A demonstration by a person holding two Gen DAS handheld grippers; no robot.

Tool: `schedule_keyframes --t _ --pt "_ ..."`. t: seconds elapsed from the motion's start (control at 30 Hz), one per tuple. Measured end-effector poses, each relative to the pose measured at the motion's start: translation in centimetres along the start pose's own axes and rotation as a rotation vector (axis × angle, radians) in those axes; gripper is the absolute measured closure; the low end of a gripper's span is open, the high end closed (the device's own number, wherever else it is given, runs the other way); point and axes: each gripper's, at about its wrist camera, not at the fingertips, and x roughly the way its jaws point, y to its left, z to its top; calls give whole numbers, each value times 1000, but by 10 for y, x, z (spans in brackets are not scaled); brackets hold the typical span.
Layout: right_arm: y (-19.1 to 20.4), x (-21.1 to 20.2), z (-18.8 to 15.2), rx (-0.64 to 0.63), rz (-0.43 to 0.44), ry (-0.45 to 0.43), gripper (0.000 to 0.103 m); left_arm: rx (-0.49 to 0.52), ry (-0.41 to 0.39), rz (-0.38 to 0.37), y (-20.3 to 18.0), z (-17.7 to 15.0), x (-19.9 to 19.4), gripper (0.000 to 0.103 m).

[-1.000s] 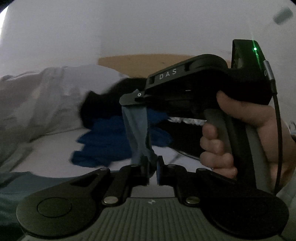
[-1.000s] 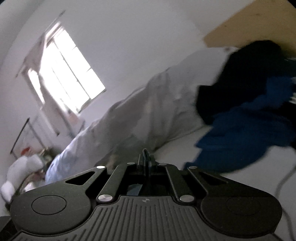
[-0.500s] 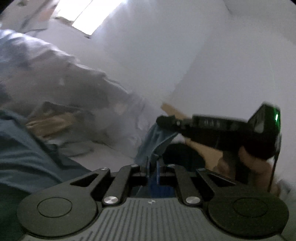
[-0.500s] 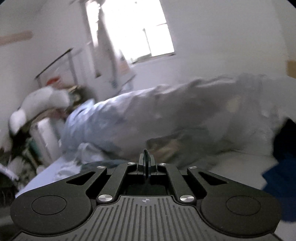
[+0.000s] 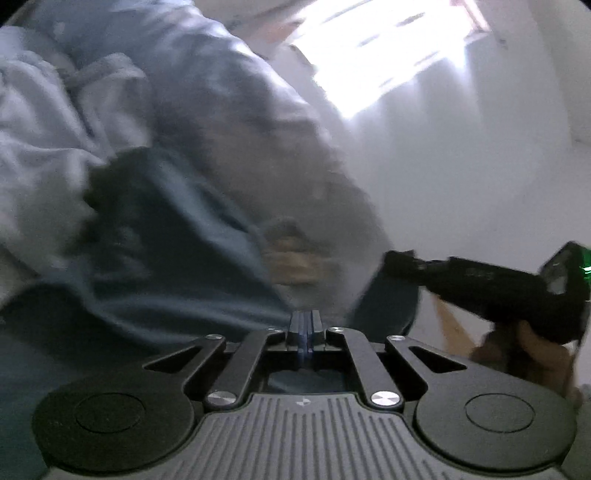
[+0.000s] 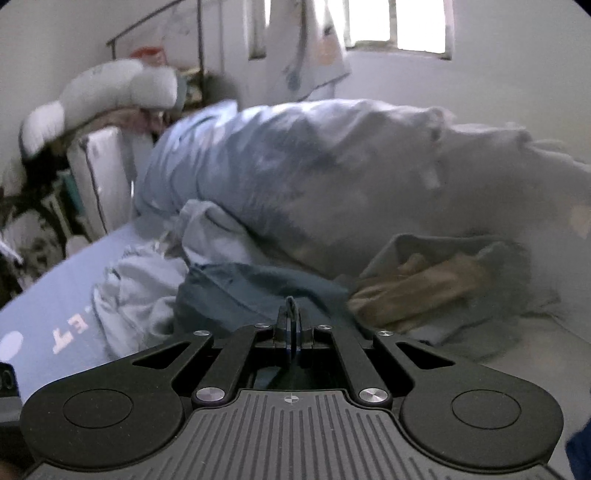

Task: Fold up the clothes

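**Both grippers clamped on a blue-grey garment over the bed**

In the left wrist view, the left gripper (image 5: 306,325) sits at lower centre with its jaws together, pinching the edge of a blue-grey garment (image 5: 177,266) that spreads away toward the left and middle of the frame. The picture is blurred. At the right edge, the right gripper (image 5: 402,260) appears as a dark body with a green light, held by a hand (image 5: 532,350); a strip of the same cloth hangs from its tip down toward the lower centre.

In the right wrist view, the right gripper's jaws are closed on a small fold of the garment (image 6: 258,291), which lies bunched just ahead of them at centre. A pale duvet (image 6: 332,166) is heaped across the middle of the frame, on a bed (image 6: 55,295) whose blue sheet shows at lower left. A tan cloth (image 6: 424,284) lies at centre right, beside the garment. A window (image 6: 399,22) glows at the top.
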Motion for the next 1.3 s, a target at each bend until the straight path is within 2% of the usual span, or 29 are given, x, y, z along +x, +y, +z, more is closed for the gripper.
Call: schedule_keyframes --t 0.1,0.17,0.2,0.27,0.33,0.4,0.5,0.57,0.7,0.9,1.13,1.3 --pt "11 23 6 2 14 4 100 2 -17 63 14 3 8 97" --pt "20 32 11 -22 20 10 100 76 -14 67 11 4 16 98" --pt "25 33 12 -43 9 14 100 128 -20 60 7 4 19 93" --pt "31 41 12 -74 5 32 100 193 -25 -2 -3 4 27 79" --pt "36 35 9 -101 -3 36 100 223 12 -28 -10 2 40 52" --pt "38 36 8 -119 1 37 100 225 39 -69 -10 -1 49 45" --pt "42 35 7 -141 -2 41 100 223 54 -131 -11 -3 61 41" --pt "46 36 7 -156 -6 49 100 241 32 -161 -14 1 62 40" --pt "54 38 9 -185 -14 64 100 239 -29 -247 -27 7 61 29" --pt "62 42 10 -215 -32 84 100 316 -42 -227 -43 6 72 29" --pt "65 49 12 -222 -55 99 100 489 -15 -206 -54 -17 48 29" --pt "71 57 10 -240 -64 119 100 573 -19 -122 -63 -30 43 29"
